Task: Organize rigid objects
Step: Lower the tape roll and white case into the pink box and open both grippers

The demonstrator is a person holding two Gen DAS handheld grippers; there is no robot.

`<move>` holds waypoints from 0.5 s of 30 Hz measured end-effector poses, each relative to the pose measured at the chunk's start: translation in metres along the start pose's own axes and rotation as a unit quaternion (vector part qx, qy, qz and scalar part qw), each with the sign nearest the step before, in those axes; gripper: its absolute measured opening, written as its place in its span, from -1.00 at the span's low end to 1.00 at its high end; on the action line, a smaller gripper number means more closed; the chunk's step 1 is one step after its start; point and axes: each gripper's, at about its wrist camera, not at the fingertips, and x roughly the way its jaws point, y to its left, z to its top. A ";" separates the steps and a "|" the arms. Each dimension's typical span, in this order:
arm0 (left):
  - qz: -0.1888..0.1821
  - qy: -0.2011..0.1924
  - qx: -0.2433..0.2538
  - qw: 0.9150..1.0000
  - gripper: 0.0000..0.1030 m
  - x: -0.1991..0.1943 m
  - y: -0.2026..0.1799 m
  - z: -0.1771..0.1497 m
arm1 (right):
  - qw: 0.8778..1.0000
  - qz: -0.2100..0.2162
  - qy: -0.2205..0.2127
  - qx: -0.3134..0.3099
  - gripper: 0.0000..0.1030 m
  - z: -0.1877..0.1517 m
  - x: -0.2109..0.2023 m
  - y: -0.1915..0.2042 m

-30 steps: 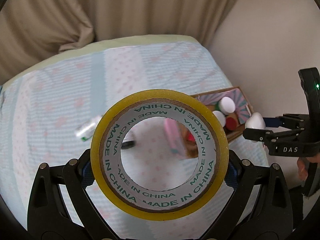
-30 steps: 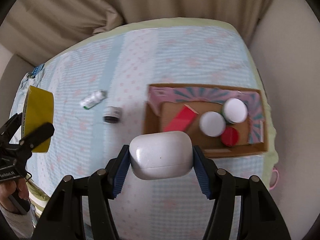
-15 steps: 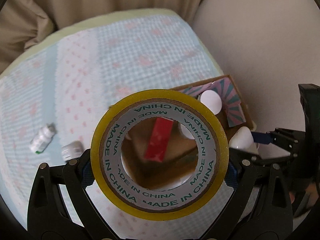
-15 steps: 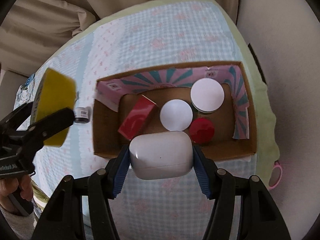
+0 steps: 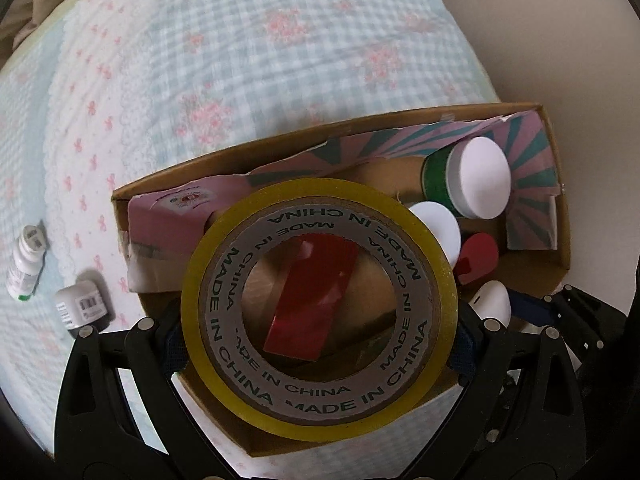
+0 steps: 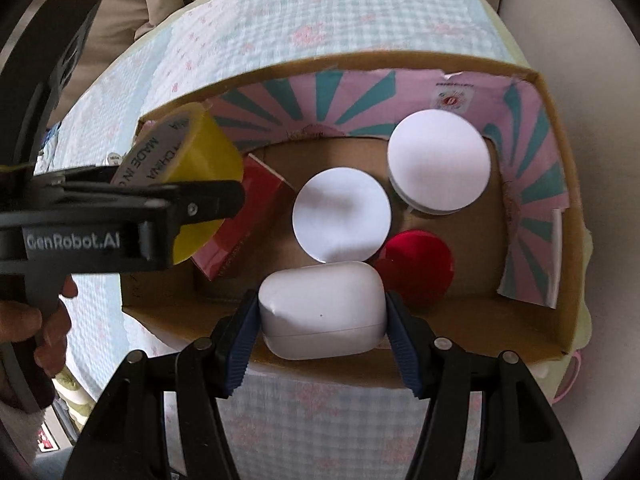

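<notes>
A shallow brown cardboard box (image 6: 472,322) with a pink and teal sunburst lining sits on a surface covered in pale blue checked cloth (image 5: 240,40) with pink flowers; whether this is a bed or a tabletop cannot be told.

The left claw (image 5: 320,312) is clenched on a wide roll of yellow-edged packing tape (image 5: 320,412) and holds it over the left part of the box. The right claw (image 6: 322,316) is clenched on a smooth white rounded plastic case (image 6: 320,304), which hangs over the near wall of the box. Both point steeply downward.

4 things already lie inside the box: a flat red rectangular packet (image 6: 240,236), a jar with a round white lid (image 6: 340,220), a larger green-sided jar with a round white lid (image 6: 438,160) and a small container with a round red lid (image 6: 416,264).

The job looks well advanced. The tape and the case are not yet set down, and 2 items remain outside on the cloth to the left: a small white bottle (image 5: 26,264) lying down and a small white jar with a barcode label (image 5: 82,306).

The cardboard core of the tape reads "MADE IN CHINA" repeated in green. The side of the left claw, seen from the right wrist, reads "GenRobot.AI". The smaller labels are too tiny to read.
</notes>
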 end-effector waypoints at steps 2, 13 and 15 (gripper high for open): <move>0.013 -0.002 0.007 1.000 0.89 0.001 -0.004 0.002 | 1.000 -0.001 0.003 -0.005 0.10 0.000 0.004 0.000; 0.014 -0.019 0.003 1.000 1.00 -0.031 0.008 -0.008 | 0.999 0.034 -0.027 0.004 1.00 -0.021 -0.002 -0.001; 0.011 -0.027 -0.002 1.000 1.00 -0.040 0.012 -0.012 | 0.999 0.029 -0.045 0.001 1.00 -0.026 -0.007 0.000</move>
